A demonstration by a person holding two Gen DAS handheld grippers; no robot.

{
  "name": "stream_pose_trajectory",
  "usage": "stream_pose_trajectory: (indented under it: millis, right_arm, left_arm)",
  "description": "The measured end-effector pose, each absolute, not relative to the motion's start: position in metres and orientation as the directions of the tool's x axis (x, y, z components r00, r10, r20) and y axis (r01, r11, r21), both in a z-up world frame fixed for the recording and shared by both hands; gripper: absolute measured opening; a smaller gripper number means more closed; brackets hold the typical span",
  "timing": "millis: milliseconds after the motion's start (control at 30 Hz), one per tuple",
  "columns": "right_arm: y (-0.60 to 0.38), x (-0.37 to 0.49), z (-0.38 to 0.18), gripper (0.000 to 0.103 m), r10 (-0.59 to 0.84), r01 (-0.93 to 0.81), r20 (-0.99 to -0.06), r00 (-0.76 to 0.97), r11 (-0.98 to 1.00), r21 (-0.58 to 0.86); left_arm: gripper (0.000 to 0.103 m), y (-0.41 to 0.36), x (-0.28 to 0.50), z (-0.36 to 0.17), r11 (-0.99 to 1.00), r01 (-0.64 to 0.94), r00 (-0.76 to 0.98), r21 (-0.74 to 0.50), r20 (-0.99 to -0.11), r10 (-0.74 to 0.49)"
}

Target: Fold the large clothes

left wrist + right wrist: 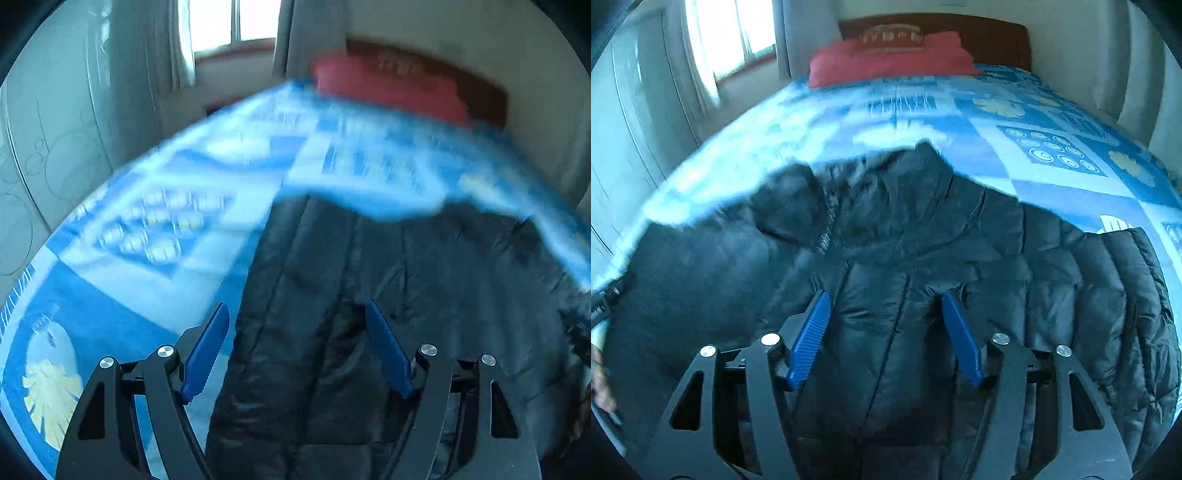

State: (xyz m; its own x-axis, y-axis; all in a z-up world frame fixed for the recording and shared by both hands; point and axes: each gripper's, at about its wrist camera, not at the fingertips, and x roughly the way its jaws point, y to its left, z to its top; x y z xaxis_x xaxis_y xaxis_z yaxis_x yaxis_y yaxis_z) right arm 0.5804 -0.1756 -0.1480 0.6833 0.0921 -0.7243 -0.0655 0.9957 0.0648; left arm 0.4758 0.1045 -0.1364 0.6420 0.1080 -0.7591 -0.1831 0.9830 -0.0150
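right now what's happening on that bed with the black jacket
A person with a gripper in each hand is working on a black puffer jacket spread on a bed with a blue patterned cover. The left gripper and right gripper both hang open over it, holding nothing. No fold shows yet.

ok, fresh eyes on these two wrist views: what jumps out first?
The black puffer jacket dominates, spread across the near end of the bed on a blue patterned bedspread. Behind it a red pillow sits against the dark wooden headboard, with a bright window off to the left. In the foreground, both the left gripper and right gripper hang open over the jacket, holding nothing.
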Motion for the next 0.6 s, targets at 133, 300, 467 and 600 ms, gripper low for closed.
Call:
stream_pose_trajectory:
  millis: [133, 300, 467, 600]
  right_arm:
    - [-0.183, 0.571, -0.139, 0.067, 0.119, -0.065, -0.716, 0.688, 0.993, 0.103]
    - [-0.217, 0.515, -0.116, 0.069, 0.128, -0.052, -0.705, 0.698, 0.99, 0.129]
    - [-0.27, 0.422, -0.113, 0.073, 0.099, 0.018, -0.734, 0.672, 0.988, 0.15]
    - [-0.321, 0.331, -0.122, 0.073, 0.057, 0.122, -0.765, 0.642, 0.977, 0.175]
  left_arm:
    - [0.077, 0.122, 0.477, -0.144, 0.971, -0.189, 0.631, -0.144, -0.776, 0.008]
    - [0.076, 0.142, 0.428, -0.125, 0.96, -0.187, 0.651, -0.209, -0.759, -0.038]
    - [0.077, 0.17, 0.336, -0.115, 0.945, -0.177, 0.66, -0.275, -0.746, -0.094]
    - [0.077, 0.182, 0.265, -0.121, 0.931, -0.177, 0.629, -0.318, -0.765, -0.141]
